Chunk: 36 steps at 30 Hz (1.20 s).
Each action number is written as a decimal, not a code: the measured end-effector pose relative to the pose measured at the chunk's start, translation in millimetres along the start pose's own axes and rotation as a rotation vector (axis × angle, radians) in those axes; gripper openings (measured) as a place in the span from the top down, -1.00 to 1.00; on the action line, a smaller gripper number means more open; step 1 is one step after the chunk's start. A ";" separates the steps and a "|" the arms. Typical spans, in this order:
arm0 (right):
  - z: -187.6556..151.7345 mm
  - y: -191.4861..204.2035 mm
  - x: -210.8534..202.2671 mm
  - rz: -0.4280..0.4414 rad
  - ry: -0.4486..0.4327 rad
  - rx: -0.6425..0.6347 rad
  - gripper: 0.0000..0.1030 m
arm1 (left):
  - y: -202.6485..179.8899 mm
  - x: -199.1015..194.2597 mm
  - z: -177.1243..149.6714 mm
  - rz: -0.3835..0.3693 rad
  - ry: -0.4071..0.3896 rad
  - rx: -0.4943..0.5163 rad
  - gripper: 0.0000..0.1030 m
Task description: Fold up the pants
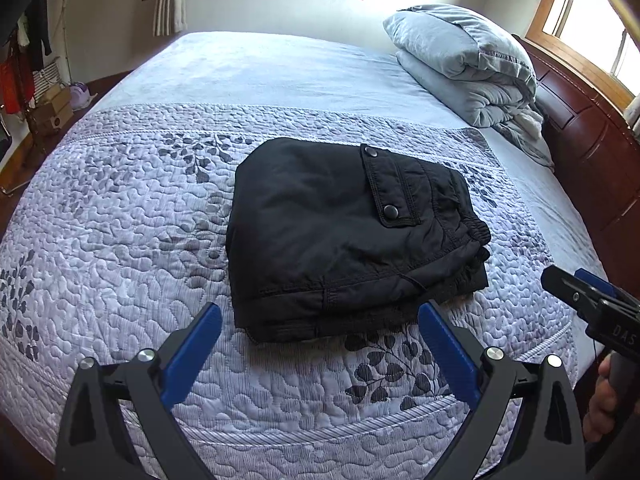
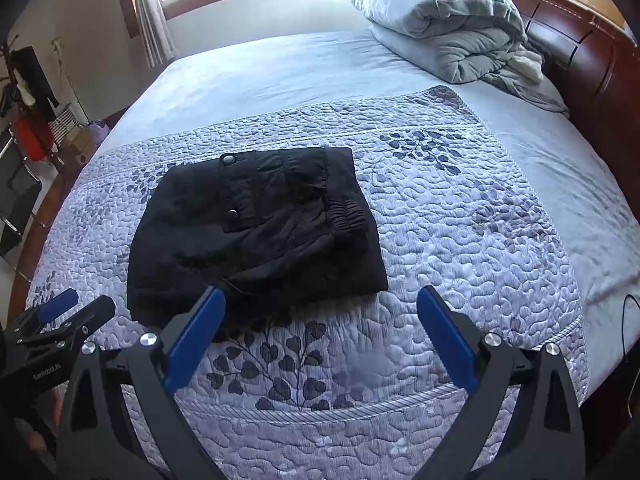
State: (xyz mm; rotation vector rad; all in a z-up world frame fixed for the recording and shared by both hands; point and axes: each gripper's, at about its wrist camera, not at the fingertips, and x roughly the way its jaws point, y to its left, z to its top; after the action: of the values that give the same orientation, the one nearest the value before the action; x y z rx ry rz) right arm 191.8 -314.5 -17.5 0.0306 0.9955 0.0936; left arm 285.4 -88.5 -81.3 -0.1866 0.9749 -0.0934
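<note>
Pants look fully folded, a compact black stack mid-frame on the quilted bed; little seems left beyond maybe tidying. Left tool spread, empty, just short of the stack's near edge. Right tool also spread, empty, stack up-left of it, near its left finger

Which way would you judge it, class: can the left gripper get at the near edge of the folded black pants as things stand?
Probably yes. The left gripper is open and points at the folded black pants, with only bare quilt between its fingertips and the near edge. The right gripper stands off to the side, apart from the pants.
</note>
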 end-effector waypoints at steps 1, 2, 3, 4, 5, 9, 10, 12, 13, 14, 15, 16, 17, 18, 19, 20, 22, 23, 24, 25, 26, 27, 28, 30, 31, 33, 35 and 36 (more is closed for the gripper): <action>0.0 -0.6 0.2 0.000 0.000 -0.001 -0.87 | -0.3 0.6 2.1 0.000 -0.002 -0.001 -0.93; 0.0 -0.8 0.2 -0.001 0.000 -0.001 -0.87 | -0.6 1.0 3.9 0.000 -0.003 -0.001 -0.93; 0.0 -1.5 -0.3 0.000 -0.001 0.000 -0.87 | -1.2 1.3 5.4 0.002 -0.004 0.000 -0.93; 0.3 -2.6 -0.2 0.000 0.000 0.003 -0.87 | -2.4 1.5 7.2 0.007 -0.009 0.003 -0.93; 0.3 -3.7 0.0 0.000 0.001 0.004 -0.87 | -3.0 1.4 8.3 0.008 -0.012 0.005 -0.93; 2.6 -6.1 1.6 0.001 0.003 0.005 -0.87 | -7.1 1.3 12.7 0.001 -0.018 0.018 -0.93; 3.1 -6.0 2.7 0.002 0.005 0.006 -0.87 | -7.6 2.0 13.7 0.003 -0.017 0.021 -0.93; 3.0 -6.2 4.1 0.003 0.007 0.009 -0.87 | -7.5 3.3 15.0 0.005 -0.015 0.026 -0.93; 2.6 -6.0 4.8 0.004 0.008 0.008 -0.87 | -7.4 3.9 15.4 0.010 -0.015 0.028 -0.93; 2.4 -5.6 5.4 0.005 0.010 0.005 -0.87 | -6.9 4.1 15.5 0.016 -0.016 0.026 -0.93; 1.9 -5.1 5.9 0.006 0.012 0.001 -0.87 | -6.0 4.3 15.9 0.019 -0.018 0.023 -0.93; 1.4 -4.3 6.3 0.007 0.014 -0.002 -0.87 | -5.0 4.5 16.3 0.016 -0.019 0.019 -0.93; 0.9 -4.1 6.4 0.008 0.015 -0.003 -0.87 | -4.5 4.4 16.8 0.014 -0.021 0.018 -0.93; 0.9 -3.5 6.8 0.008 0.016 -0.004 -0.87 | -4.6 3.9 17.3 0.015 -0.023 0.020 -0.93; 0.7 -3.5 6.9 0.009 0.017 -0.003 -0.87 | -5.1 3.2 18.2 0.019 -0.026 0.026 -0.93; 0.7 -3.5 6.9 0.009 0.017 -0.004 -0.87 | -5.6 2.3 19.3 0.021 -0.030 0.032 -0.93; 1.1 -3.3 7.1 0.007 0.016 -0.004 -0.87 | -7.2 0.1 21.2 0.023 -0.038 0.043 -0.93; 1.3 -3.3 7.2 0.006 0.017 -0.004 -0.87 | -8.0 -0.5 22.4 0.025 -0.038 0.046 -0.93; 1.4 -3.3 7.3 0.008 0.017 -0.003 -0.87 | -8.4 -1.1 23.2 0.023 -0.040 0.048 -0.93; 1.5 -3.3 7.5 0.008 0.017 -0.004 -0.87 | -8.6 -1.7 23.9 0.019 -0.042 0.047 -0.93; 1.6 -3.2 7.7 0.008 0.018 -0.005 -0.87 | -8.4 -1.8 24.6 0.016 -0.041 0.043 -0.93; 1.6 -3.2 7.8 0.007 0.018 -0.006 -0.87 | -7.8 -1.7 25.1 0.009 -0.038 0.038 -0.93; 1.5 -3.1 8.1 0.006 0.018 -0.007 -0.87 | -7.3 -1.6 25.2 0.005 -0.037 0.035 -0.93; 1.2 -3.1 8.7 0.005 0.020 -0.008 -0.87 | -6.6 -0.7 25.4 0.016 -0.033 0.033 -0.93; 1.1 -3.2 8.9 0.006 0.022 -0.006 -0.87 | -5.9 -0.2 25.5 0.020 -0.032 0.035 -0.93; 1.2 -3.4 9.6 0.007 0.022 -0.006 -0.87 | -4.9 0.0 25.5 0.024 -0.031 0.037 -0.93; 1.0 -3.1 10.0 0.006 0.022 -0.010 -0.87 | -4.3 0.1 25.2 0.026 -0.032 0.037 -0.93; 1.0 -2.8 10.1 0.007 0.022 -0.011 -0.87 | -4.2 0.1 25.1 0.025 -0.031 0.036 -0.93</action>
State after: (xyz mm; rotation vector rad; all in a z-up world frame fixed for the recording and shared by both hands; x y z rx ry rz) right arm 198.3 -316.3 -25.6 0.0227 1.0167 0.1064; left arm 306.4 -89.8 -66.8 -0.1420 0.9439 -0.0849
